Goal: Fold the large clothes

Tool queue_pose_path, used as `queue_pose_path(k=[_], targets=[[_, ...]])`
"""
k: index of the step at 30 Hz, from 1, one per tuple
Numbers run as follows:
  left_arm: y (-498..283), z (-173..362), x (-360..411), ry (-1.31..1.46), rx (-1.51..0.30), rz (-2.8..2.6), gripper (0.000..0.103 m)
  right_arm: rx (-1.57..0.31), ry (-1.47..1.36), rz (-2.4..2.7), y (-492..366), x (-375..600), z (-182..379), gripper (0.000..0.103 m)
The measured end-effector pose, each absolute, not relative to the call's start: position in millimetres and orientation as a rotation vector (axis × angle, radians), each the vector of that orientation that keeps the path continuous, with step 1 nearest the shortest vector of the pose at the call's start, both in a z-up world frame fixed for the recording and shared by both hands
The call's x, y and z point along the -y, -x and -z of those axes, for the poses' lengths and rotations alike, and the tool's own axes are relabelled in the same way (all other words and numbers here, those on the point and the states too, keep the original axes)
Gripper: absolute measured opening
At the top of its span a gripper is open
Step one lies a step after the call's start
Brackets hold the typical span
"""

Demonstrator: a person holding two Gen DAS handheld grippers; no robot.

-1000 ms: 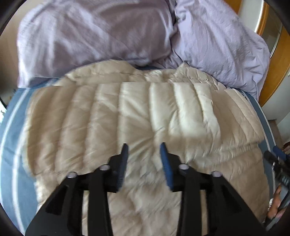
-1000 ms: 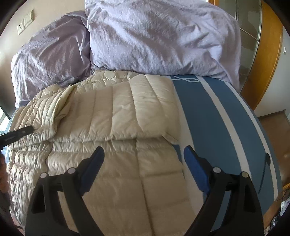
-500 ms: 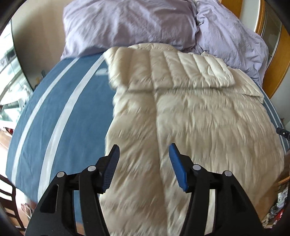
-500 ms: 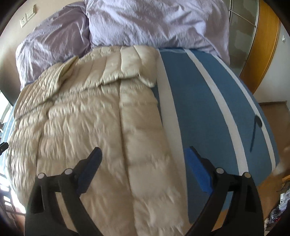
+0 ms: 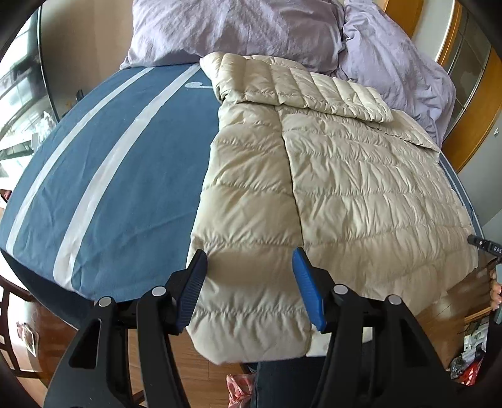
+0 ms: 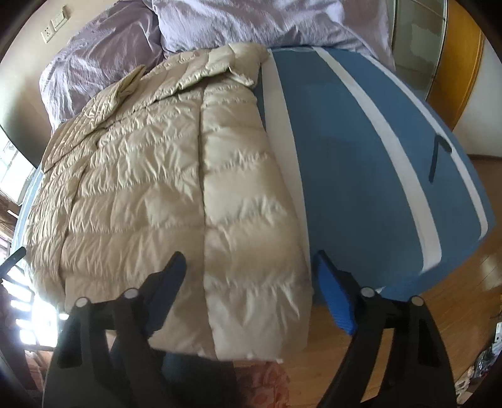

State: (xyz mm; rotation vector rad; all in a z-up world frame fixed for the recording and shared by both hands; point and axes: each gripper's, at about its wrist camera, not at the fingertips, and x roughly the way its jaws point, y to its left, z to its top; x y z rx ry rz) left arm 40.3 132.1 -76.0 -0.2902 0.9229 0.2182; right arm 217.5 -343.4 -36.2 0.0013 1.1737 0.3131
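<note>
Blue bedspread (image 5: pixel 103 175) under beige jacket (image 5: pixel 313 188), hem between gaping left tongs (image 5: pixel 249 284).

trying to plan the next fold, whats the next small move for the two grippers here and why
Probably lower both and close on the hem. The left gripper and right gripper are open, each hovering over a near corner of the cream puffer jacket, which hangs off the blue bedspread edge. Its top already looks folded in, so lifting the hem toward the lilac pillows seems next.
</note>
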Motion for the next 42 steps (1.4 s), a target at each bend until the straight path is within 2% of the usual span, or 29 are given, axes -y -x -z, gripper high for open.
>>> queue_pose_path(k=[7, 14, 17, 21, 24, 29, 42], targets=[[-25, 83, -134, 0.308, -0.929, -0.228, 0.058, -1.165, -0.040, -0.344, -204, 350, 38, 0.062], [-18, 86, -134, 0.310, -0.922, -0.227, 0.056, -1.156, -0.070, -0.371, -200, 355, 39, 0.035], [-18, 86, -135, 0.311, -0.922, -0.225, 0.048, -1.157, -0.081, -0.380, -201, 355, 39, 0.024], [-18, 86, -135, 0.314, -0.921, -0.230, 0.029, -1.155, -0.073, -0.382, -201, 353, 39, 0.015], [-18, 87, -136, 0.327, -0.920, -0.233, 0.017, -1.153, -0.065, -0.379, -201, 352, 38, 0.011], [-19, 85, -133, 0.329, -0.914, -0.247, 0.006, -1.150, -0.065, -0.377, -200, 352, 37, 0.008], [-18, 73, -128, 0.291, -0.894, -0.263, 0.002, -1.118, -0.052, -0.361, -204, 351, 24, 0.005]])
